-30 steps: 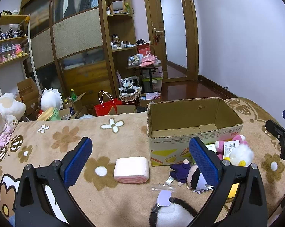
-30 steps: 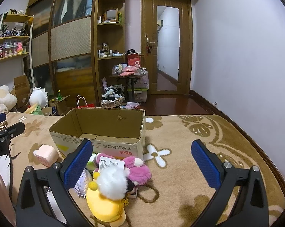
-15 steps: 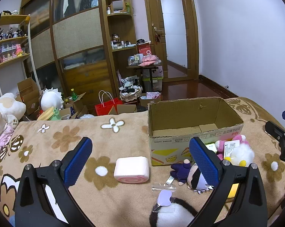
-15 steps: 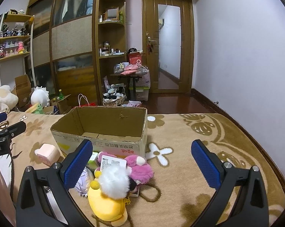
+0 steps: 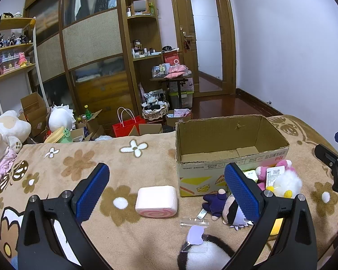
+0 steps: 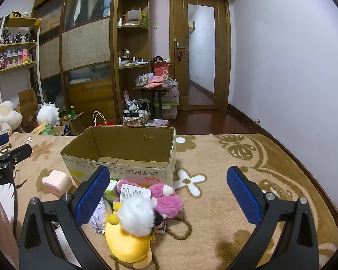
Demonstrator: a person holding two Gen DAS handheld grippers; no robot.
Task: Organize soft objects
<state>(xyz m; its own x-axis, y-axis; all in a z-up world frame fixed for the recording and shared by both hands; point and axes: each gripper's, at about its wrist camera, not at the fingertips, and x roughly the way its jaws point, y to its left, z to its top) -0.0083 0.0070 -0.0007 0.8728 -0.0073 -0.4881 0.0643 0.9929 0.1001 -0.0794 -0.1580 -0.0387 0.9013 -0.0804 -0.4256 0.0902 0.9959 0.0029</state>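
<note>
A tan fleece blanket with brown and white flowers (image 5: 128,157) covers the surface. On it, an open brown cardboard box (image 5: 230,148) sits at one o'clock of the left gripper (image 5: 166,193), whose blue-padded jaws gape wide, empty. A pink swirl-ended cushion (image 5: 156,200) lies at twelve. The right gripper (image 6: 169,193) is likewise spread, holding nothing; a yellow-and-white plush toy (image 6: 130,231) lies at seven o'clock between its fingers. Wooden wardrobes (image 6: 85,51) and a door (image 6: 200,51) stand beyond.
</note>
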